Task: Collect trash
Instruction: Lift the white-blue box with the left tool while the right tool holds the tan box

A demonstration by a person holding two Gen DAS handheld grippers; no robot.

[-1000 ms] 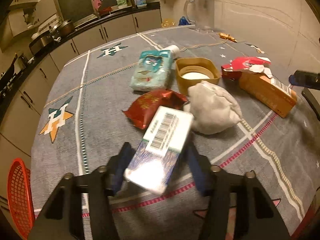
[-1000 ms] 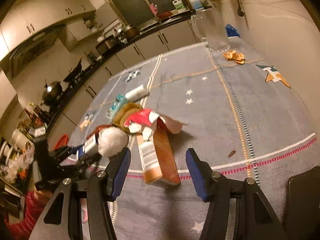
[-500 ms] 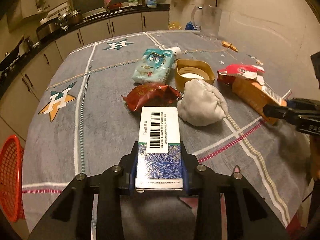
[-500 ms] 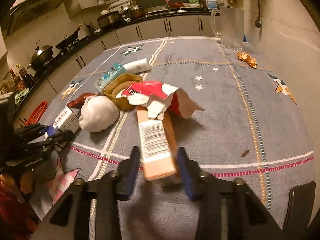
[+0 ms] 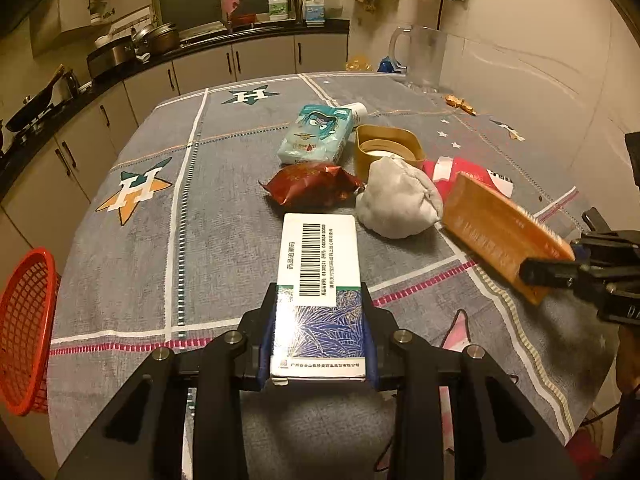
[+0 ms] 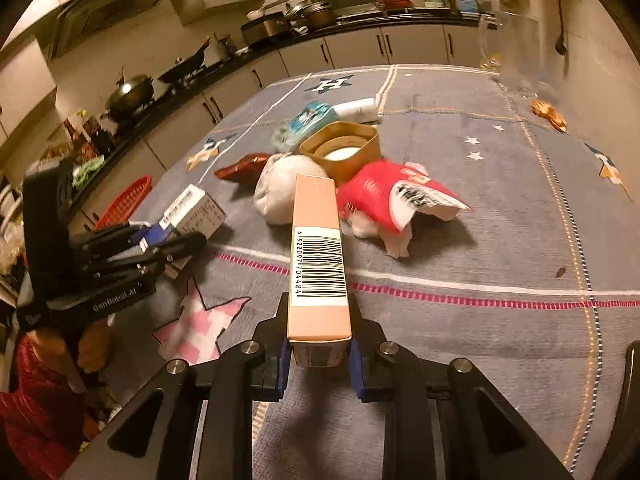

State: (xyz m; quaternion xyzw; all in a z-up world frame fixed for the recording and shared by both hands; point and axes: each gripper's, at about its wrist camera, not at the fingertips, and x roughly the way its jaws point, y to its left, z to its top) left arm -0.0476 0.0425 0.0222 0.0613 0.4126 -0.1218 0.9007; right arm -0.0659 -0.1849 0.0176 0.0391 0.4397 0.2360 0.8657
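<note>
The right claw [image 6: 319, 354] is closing on a long orange box [image 6: 318, 256] (barcode facing up); beyond it on the tabletop [image 6: 500, 208] lie a torn red wrapper [image 6: 384, 196] and a white wad [image 6: 280, 190].

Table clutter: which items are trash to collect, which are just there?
Job:
white-blue carton, in left tongs
orange carton, in right tongs, closing
red wrapper
white wad
red basket

Lying about:
glass pitcher
tablecloth

Woven cloth, matt and slightly rough, on the table [image 5: 132, 240]. Glossy printed card on the white box [image 5: 318, 280] and orange carton [image 6: 318, 256]; crinkled shiny foil, probably, on the red wrapper [image 5: 312, 184]. Moulded plastic mesh for the red basket [image 5: 24, 328].
</note>
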